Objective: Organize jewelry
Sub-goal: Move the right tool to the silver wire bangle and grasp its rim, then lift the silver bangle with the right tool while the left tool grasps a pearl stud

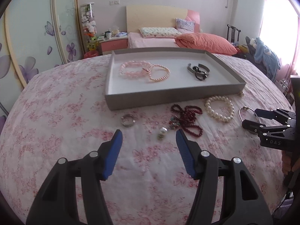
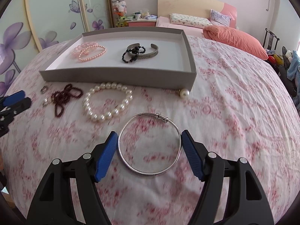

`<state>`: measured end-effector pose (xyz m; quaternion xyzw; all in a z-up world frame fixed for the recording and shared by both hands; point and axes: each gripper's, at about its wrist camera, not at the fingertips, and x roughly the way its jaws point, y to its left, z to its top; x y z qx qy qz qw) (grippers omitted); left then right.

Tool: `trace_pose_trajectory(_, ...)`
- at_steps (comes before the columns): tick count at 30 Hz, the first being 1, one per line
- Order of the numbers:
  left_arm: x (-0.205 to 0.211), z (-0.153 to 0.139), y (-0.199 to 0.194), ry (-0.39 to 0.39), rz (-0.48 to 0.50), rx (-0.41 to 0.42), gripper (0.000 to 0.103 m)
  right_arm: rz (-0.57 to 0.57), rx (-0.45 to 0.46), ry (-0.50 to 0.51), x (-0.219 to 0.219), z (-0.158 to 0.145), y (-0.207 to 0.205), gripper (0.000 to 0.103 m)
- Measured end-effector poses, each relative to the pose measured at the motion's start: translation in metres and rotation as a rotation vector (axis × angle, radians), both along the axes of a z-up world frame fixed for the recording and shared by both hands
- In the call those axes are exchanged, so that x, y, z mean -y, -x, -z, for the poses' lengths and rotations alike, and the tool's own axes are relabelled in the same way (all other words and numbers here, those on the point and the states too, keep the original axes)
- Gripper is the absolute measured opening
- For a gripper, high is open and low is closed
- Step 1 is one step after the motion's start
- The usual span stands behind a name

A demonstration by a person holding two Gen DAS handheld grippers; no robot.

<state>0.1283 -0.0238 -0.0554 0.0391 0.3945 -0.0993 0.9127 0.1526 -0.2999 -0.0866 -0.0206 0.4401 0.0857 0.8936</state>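
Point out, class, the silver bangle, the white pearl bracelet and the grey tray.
silver bangle [image 2: 150,172], right wrist view, near rim of the hoop.
white pearl bracelet [image 2: 105,116], right wrist view, large front pearls.
grey tray [image 2: 116,76], right wrist view, front outer wall.

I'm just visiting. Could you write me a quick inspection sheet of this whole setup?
Surface: floral cloth.
Job's things: grey tray holding pink bracelets and a metal cuff; outside it lie a pearl bracelet, dark red beads, small ring, silver bangle.
Clutter: nothing seen.
Grippers: left gripper open, empty; right gripper open, around the bangle.
Cables: nothing seen.
Surroundings: bed, wardrobe.
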Motion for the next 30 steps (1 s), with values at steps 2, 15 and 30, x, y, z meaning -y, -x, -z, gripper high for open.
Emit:
trace_pose_trajectory(2,0.008,0.005,-0.001,-0.017,0.011,-0.015,0.053,-0.006,-0.001,-0.004,-0.001,0.000,0.004,0.070)
trace_pose_trajectory(15,0.032,0.020,-0.022,-0.053,0.002,-0.061,0.027,-0.012,0.001,-0.009,-0.002,0.000,0.006,0.070)
trace_pose_trajectory(30,0.036,0.022,-0.030,-0.048,0.007,-0.077,0.014,-0.018,0.000,0.000,-0.005,0.000,0.005,0.070)
